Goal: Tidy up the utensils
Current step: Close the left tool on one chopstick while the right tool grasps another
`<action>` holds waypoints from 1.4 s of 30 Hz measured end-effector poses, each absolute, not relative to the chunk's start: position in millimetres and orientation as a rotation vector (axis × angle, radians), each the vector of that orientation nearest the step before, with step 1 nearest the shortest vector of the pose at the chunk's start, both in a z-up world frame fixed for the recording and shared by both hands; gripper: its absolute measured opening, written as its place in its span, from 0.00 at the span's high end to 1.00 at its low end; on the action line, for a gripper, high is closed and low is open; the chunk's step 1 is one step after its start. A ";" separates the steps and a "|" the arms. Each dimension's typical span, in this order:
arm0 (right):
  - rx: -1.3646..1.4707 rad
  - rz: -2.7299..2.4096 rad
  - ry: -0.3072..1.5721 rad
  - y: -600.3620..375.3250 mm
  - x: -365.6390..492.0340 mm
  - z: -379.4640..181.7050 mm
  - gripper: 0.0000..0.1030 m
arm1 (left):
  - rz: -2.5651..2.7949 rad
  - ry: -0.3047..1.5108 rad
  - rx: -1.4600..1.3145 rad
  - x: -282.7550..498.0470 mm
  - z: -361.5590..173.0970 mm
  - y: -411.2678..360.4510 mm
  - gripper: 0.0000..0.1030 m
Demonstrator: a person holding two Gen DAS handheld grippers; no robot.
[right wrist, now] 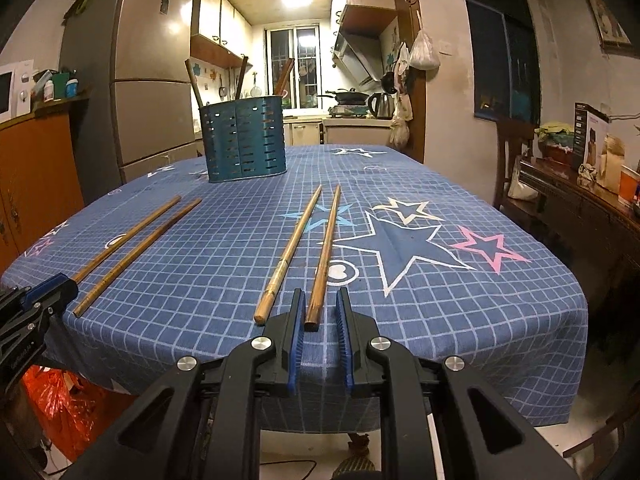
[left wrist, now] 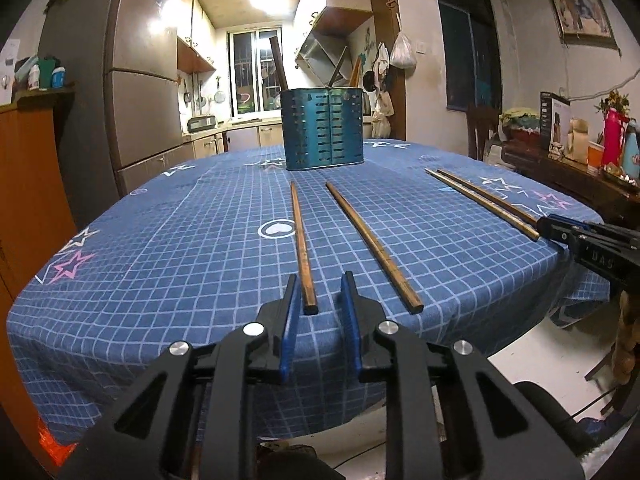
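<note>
Left hand-held gripper point(left wrist: 319, 285) apart around chopstick point(left wrist: 303, 248) end; right hand-held gripper point(right wrist: 320, 300) likewise.

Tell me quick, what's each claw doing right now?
Left claw: open, chopstick end between its pads, not gripped.
Right claw: open, chopstick end between its pads, not gripped.

I count four loose chopsticks point(right wrist: 297, 240) on my table, one slotted holder point(right wrist: 244, 144), and two grippers point(right wrist: 319, 294).
</note>
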State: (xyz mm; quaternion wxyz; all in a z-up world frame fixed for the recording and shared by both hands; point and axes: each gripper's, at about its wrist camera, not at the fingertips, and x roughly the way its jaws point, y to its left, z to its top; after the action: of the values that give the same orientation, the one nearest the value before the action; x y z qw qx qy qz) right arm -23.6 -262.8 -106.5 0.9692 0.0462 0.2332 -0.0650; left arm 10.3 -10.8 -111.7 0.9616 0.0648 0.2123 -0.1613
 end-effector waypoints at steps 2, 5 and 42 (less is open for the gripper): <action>0.112 -0.138 0.469 -266.1 -24.7 -106.5 0.91 | -0.330 0.427 0.128 10.2 -112.3 -10.3 0.83; 0.125 -0.138 0.467 -268.5 -27.1 -106.0 0.92 | -0.331 0.424 0.120 11.0 -112.9 -8.7 0.88; 0.063 -0.130 0.513 -285.0 -38.4 -78.7 0.93 | -0.286 0.393 0.103 6.3 -70.4 11.9 0.95</action>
State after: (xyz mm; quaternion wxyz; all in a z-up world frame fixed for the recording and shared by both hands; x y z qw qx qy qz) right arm -38.4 -285.0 -78.7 0.9648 0.0314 0.2533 -0.0641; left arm 6.3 11.9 -70.4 0.9692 0.0509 0.1947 -0.1417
